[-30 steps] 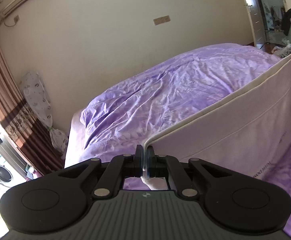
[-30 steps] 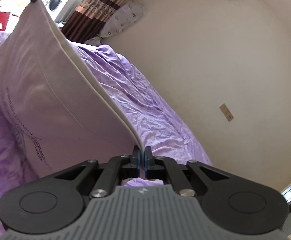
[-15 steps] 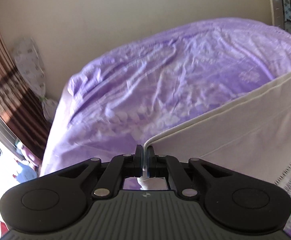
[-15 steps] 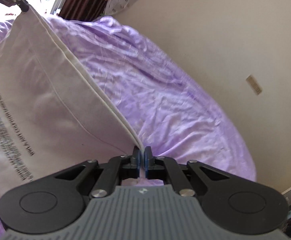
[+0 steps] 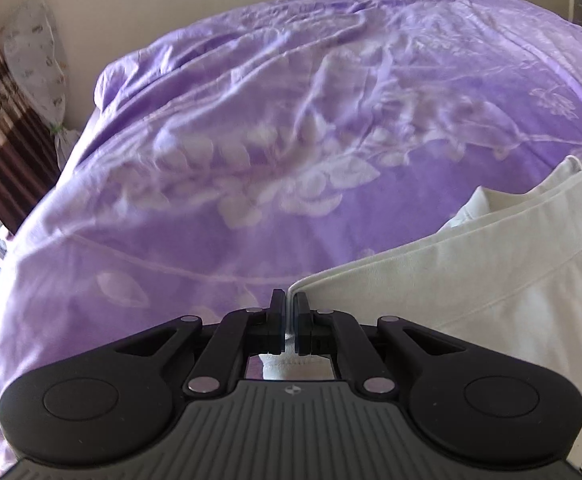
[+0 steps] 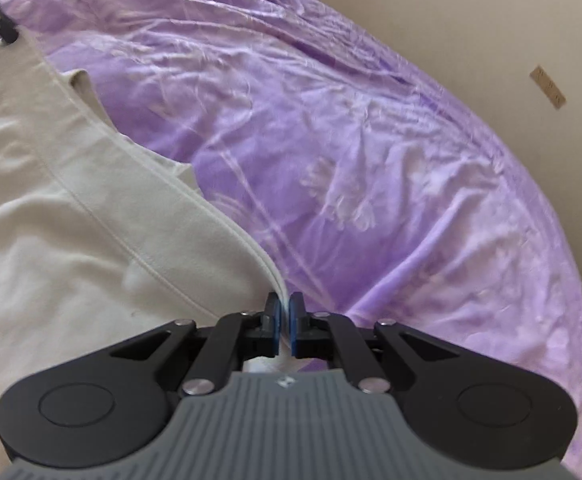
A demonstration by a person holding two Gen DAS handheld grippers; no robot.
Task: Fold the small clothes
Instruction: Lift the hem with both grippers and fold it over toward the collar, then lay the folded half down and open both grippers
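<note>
Both hand-held grippers clamp the white garment (image 5: 471, 280) — over purple bedding (image 5: 291, 140).

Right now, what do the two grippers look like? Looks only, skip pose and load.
Both match. Left gripper: grey ribbed body with a small logo, black linkage arms with silver pivot pins, round black lobes either side, blue-edged pads on the fingers. Right gripper: same build, blue pads clearer. No cables, sleeves or hands in view.

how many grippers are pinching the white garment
2. The left gripper is shut on one corner of the white garment, and the right gripper is shut on the opposite corner, over the purple bedspread.
</note>
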